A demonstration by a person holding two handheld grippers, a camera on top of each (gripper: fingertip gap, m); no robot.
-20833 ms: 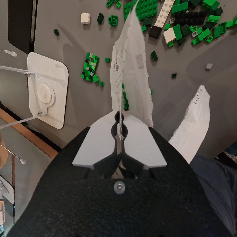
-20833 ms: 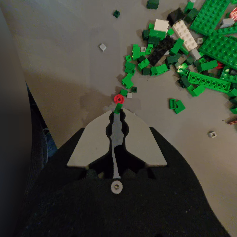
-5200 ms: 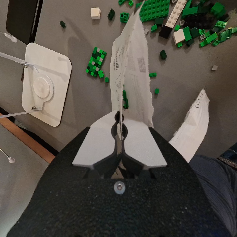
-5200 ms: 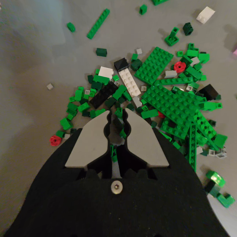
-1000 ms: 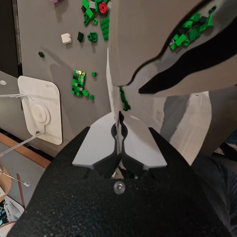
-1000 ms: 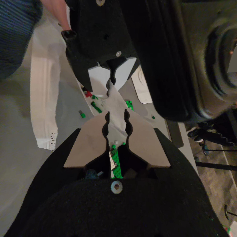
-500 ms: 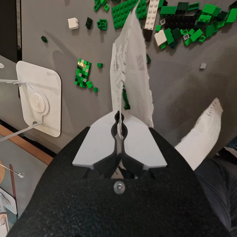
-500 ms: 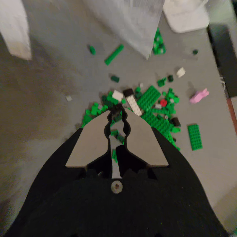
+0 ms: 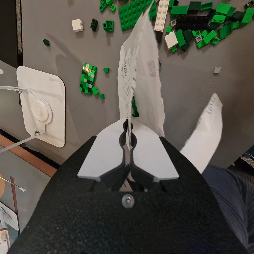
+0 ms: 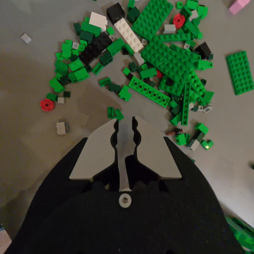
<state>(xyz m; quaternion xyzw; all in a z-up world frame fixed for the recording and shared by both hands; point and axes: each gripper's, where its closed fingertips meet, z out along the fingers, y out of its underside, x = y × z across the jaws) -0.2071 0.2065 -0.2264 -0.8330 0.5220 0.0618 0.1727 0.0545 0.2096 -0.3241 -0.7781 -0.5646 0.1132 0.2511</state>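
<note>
Left tool point(image 9: 128, 121) clamps torn paper bag point(image 9: 144, 77); right tool point(image 10: 125, 119) agape.

Brick pile point(image 10: 158, 55) ahead; bare table point(image 10: 34, 137) leftward.

The left wrist view is evenly lit and mostly sharp; the torn paper bag point(image 9: 143, 77) casts a soft shadow to its left. The right wrist view is dimmer and warmer, slightly blurred, with a dark shadow beside the red round piece point(image 10: 47, 104). Wide-angle bending shows at both frames' edges.
</note>
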